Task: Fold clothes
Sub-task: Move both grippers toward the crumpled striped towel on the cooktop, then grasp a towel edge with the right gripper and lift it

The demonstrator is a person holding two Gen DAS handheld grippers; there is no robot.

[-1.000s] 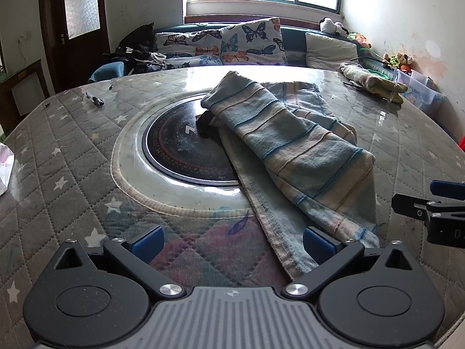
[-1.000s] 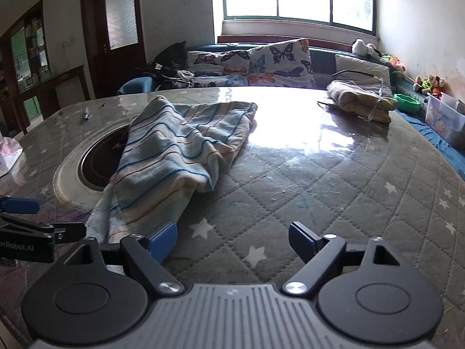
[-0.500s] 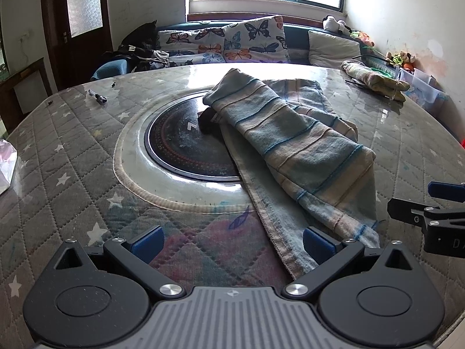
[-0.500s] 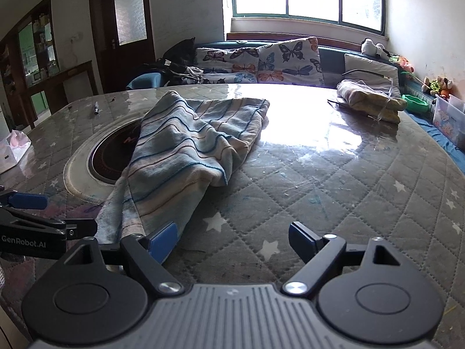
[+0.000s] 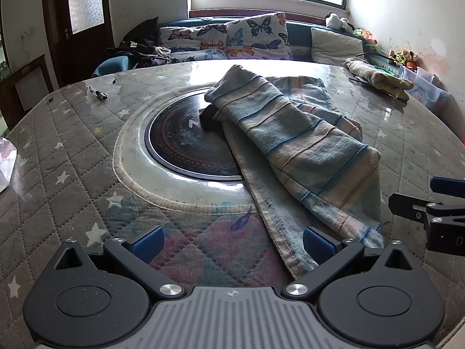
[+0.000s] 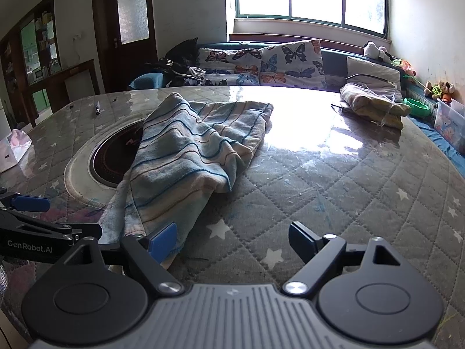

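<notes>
A blue and beige striped garment (image 5: 293, 142) lies crumpled on the round quilted table, partly over the black hotplate (image 5: 186, 139); it also shows in the right wrist view (image 6: 186, 157). My left gripper (image 5: 232, 240) is open and empty, its right finger at the garment's near corner. My right gripper (image 6: 232, 237) is open and empty, its left finger touching the garment's near edge. Each gripper shows at the edge of the other's view: the right one (image 5: 430, 206), the left one (image 6: 37, 221).
A folded beige garment (image 6: 372, 104) lies at the table's far right. A marker (image 5: 98, 94) lies at the far left, a pink-white bag (image 6: 14, 148) at the left edge. A sofa with butterfly cushions (image 5: 232, 40) stands behind the table.
Both grippers have drawn back and risen slightly from the garment's near end. The garment has not moved. Both stay open.
</notes>
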